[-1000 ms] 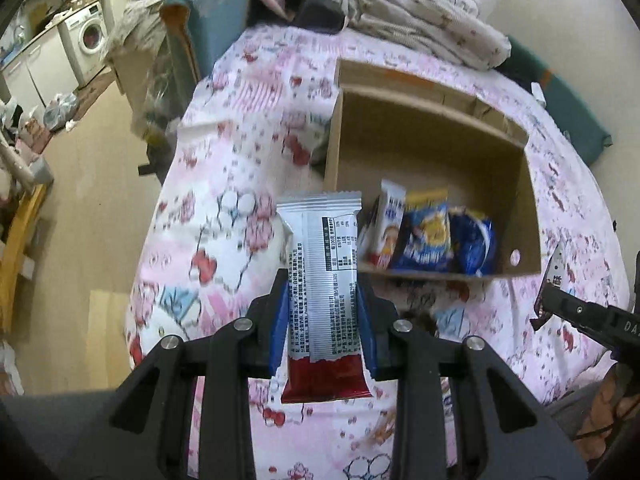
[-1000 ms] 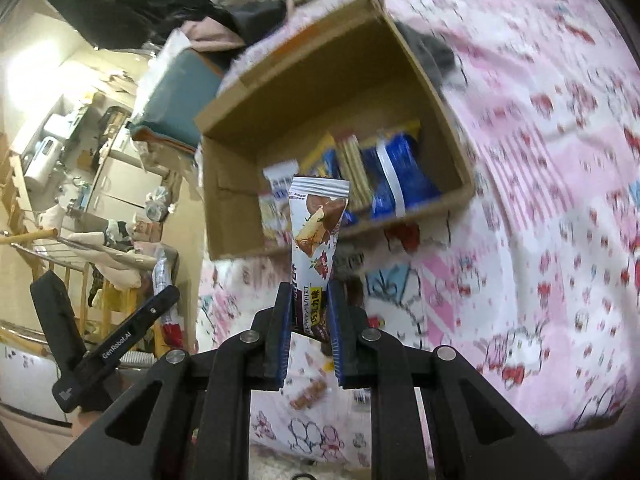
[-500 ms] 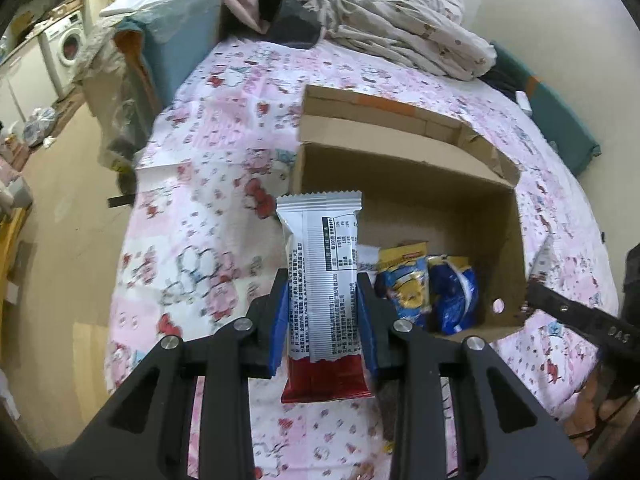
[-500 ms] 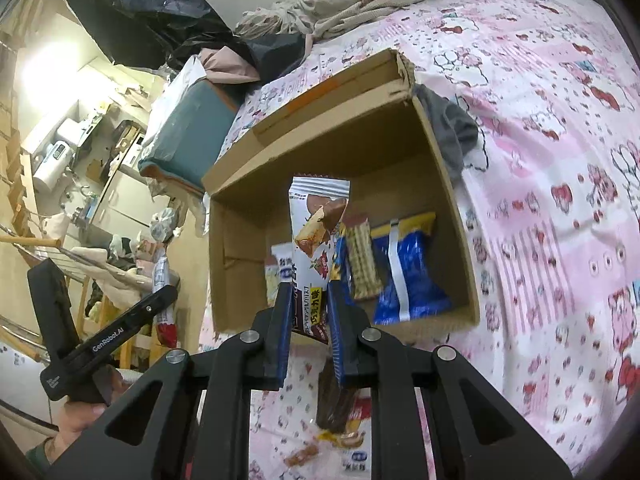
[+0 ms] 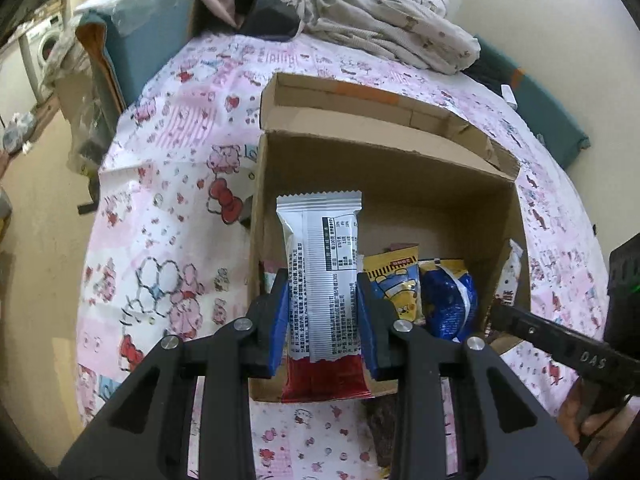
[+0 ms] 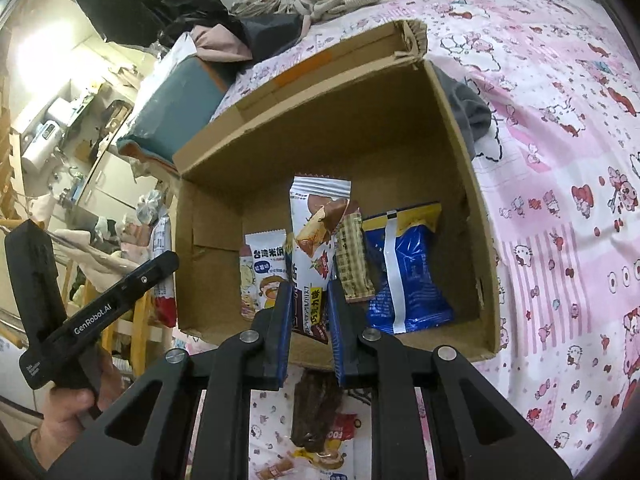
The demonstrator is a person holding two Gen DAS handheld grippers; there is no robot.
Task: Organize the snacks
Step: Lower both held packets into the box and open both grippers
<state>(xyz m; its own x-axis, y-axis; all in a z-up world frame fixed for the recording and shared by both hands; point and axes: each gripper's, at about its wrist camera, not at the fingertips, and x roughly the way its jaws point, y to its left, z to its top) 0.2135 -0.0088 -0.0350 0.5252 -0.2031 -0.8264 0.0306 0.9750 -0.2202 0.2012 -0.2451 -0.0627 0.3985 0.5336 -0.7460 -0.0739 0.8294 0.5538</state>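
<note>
Cardboard box (image 5: 384,184), open-topped, brown, sits on pink cartoon-print bedsheet (image 5: 168,184). Left gripper (image 5: 322,316) clamps glossy white-and-red crimped wrapper (image 5: 320,280) above box's near-left corner. Right gripper (image 6: 308,316) pinches slim chocolate-wafer packet (image 6: 314,248) over box's near wall. Crinkly blue bag (image 6: 408,272) lies inside.

The cardboard box (image 5: 384,184) is plain brown corrugated board, matt and slightly rough, with torn, frayed flap edges. The silver-white snack bar (image 5: 320,264) is wrapped in glossy plastic film with a crimped, serrated top seal. The chocolate wafer pack (image 6: 316,240) has the same shiny film. The blue snack bag (image 6: 404,272) in the box is glossy, crinkled plastic. The bedsheet (image 6: 560,184) is soft printed cloth, matt. Each hand-held gripper (image 5: 322,320) (image 6: 308,320) is matt black plastic with smooth blue pads (image 5: 280,320) and bright metal screws.
</note>
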